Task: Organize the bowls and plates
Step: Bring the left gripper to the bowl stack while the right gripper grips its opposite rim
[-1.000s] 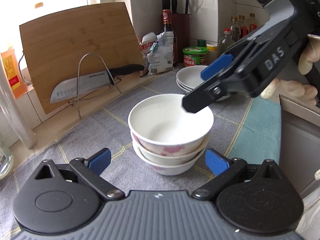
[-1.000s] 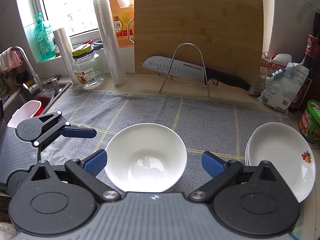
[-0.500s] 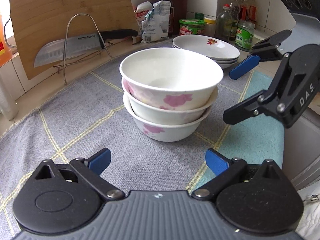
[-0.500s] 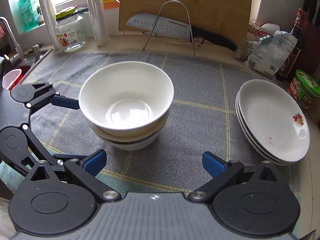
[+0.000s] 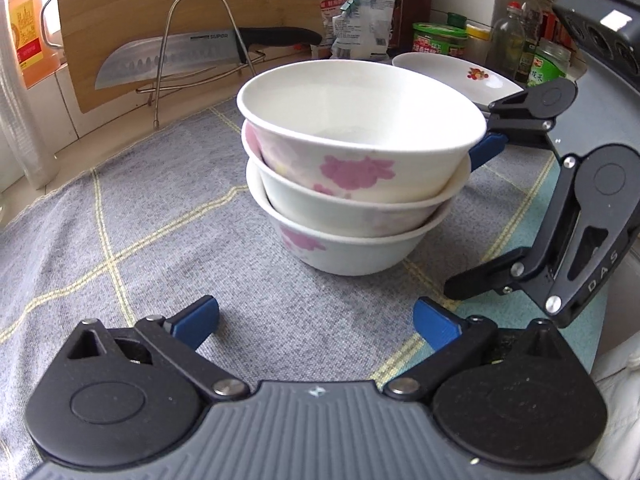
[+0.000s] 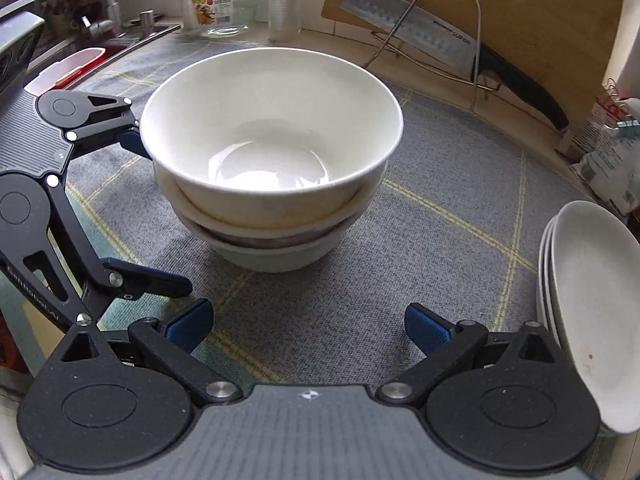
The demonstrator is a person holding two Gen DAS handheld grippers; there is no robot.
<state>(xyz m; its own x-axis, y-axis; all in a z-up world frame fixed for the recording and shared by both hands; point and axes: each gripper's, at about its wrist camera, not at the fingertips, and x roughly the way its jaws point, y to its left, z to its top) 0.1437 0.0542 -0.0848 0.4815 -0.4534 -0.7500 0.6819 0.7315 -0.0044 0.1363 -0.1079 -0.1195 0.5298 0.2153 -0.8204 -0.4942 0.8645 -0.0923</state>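
Three bowls (image 5: 360,184) sit nested in one stack near the middle of the desk, on a grey checked cloth (image 5: 132,240), w/ both tools low at its near side. Going left to right in the right wrist view: sink (image 6: 120,36) and a red-rimmed tub (image 6: 68,68) lie far left, beyond the cloth's edge, so that side offers little room. Next comes the left gripper (image 6: 160,212), fingers spread wide and holding nothing; its upper finger (image 6: 132,140) sits at the top bowl's rim, touching or just shy, can't tell, while the lower one lies down by the cloth. Probably it is placed that way to steady or bracket the stack from the side, i.e. the stacking looks done and the bowls rest on their own. The top bowl looks seated slightly off-centre but not tipping. The right gripper (image 6: 306,326) is also wide apart and empty, aimed at the stack from the near side, w/ bare cloth between its fingers and the bowls. Behind, a knife (image 6: 420,40) on a wire rack (image 6: 448,32) leans against a cutting board (image 6: 520,12), well apart from the bowls. Open cloth runs right of the stack up to the plates (image 6: 592,304), piled at the desk's right end beside bags and jars, approx at the cloth's edge. Best free lane for moving seems to be that strip between bowls and plates; a sideways sweep risks clipping the plate rims.
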